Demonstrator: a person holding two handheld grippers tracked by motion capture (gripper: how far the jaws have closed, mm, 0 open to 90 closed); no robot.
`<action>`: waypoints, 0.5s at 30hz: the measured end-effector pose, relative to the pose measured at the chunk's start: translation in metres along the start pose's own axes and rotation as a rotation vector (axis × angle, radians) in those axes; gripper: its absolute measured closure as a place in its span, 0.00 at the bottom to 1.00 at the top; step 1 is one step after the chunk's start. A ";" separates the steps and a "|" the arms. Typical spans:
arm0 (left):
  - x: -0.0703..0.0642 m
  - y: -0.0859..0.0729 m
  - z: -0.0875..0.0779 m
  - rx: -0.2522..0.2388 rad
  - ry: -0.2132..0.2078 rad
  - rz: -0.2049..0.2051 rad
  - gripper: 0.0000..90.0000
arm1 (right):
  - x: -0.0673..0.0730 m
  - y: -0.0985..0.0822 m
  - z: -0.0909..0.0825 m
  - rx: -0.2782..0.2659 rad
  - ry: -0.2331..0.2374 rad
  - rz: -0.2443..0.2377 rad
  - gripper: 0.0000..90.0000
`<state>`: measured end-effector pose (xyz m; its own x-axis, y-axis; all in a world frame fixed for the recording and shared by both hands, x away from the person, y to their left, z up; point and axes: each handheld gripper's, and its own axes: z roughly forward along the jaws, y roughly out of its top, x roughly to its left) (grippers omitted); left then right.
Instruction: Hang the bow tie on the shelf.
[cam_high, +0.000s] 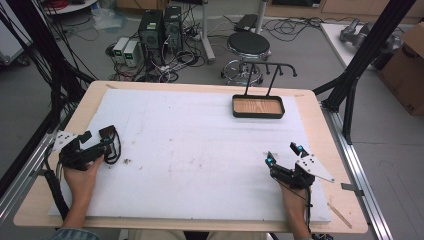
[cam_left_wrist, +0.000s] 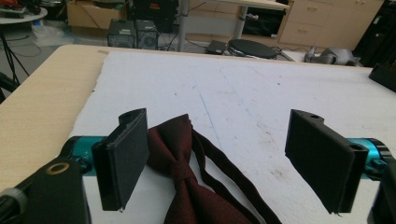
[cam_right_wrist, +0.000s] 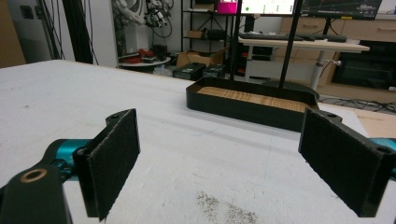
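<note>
Over on the left, we have our left tongs (cam_high: 97, 142) resting low on the white sheet (cam_high: 200, 150) that covers the bench (cam_high: 320, 120), near its left edge, jaws spread wide. The left gripper view gives us the close look: the dark red bow tie (cam_left_wrist: 187, 186) lies flat on the sheet between the two open jaws, much nearer the left one, its wing just beside that jaw's pad (cam_left_wrist: 123, 158), though we cannot tell whether they touch. The right jaw stands well apart from the cloth. The tie's band (cam_left_wrist: 233, 177) loops out along the sheet toward the middle of the gap. From the high view, the bow tie (cam_high: 111, 142) shows as a dark shape right at the tips of the left tongs.

Moving across, the sheet between our two tongs is bare but for a few faint smudges.

On the right, our right tongs (cam_high: 285, 154) sit on the sheet too, jaws spread and pinching nothing. Ahead of them, well apart, stands the black tray with a wooden floor (cam_right_wrist: 252, 109), two thin black uprights rising from it. Just before the right tongs, a scatter of dark specks (cam_right_wrist: 224, 207) marks the sheet.
</note>
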<state>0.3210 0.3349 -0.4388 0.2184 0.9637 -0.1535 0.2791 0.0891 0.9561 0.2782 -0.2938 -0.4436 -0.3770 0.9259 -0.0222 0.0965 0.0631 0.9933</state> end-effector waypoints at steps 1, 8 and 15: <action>0.000 0.000 0.001 0.002 0.002 -0.003 0.25 | 0.000 0.000 0.000 0.004 0.002 0.005 0.13; -0.002 0.001 0.007 0.040 0.004 -0.005 0.25 | 0.000 0.000 0.000 0.006 0.002 -0.001 0.13; -0.004 0.001 0.016 0.100 0.030 -0.013 0.27 | 0.000 0.000 0.000 0.009 0.002 -0.002 0.13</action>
<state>0.3358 0.3275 -0.4410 0.1867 0.9699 -0.1565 0.3735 0.0772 0.9244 0.2779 -0.2934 -0.4440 -0.3788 0.9252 -0.0242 0.1036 0.0684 0.9923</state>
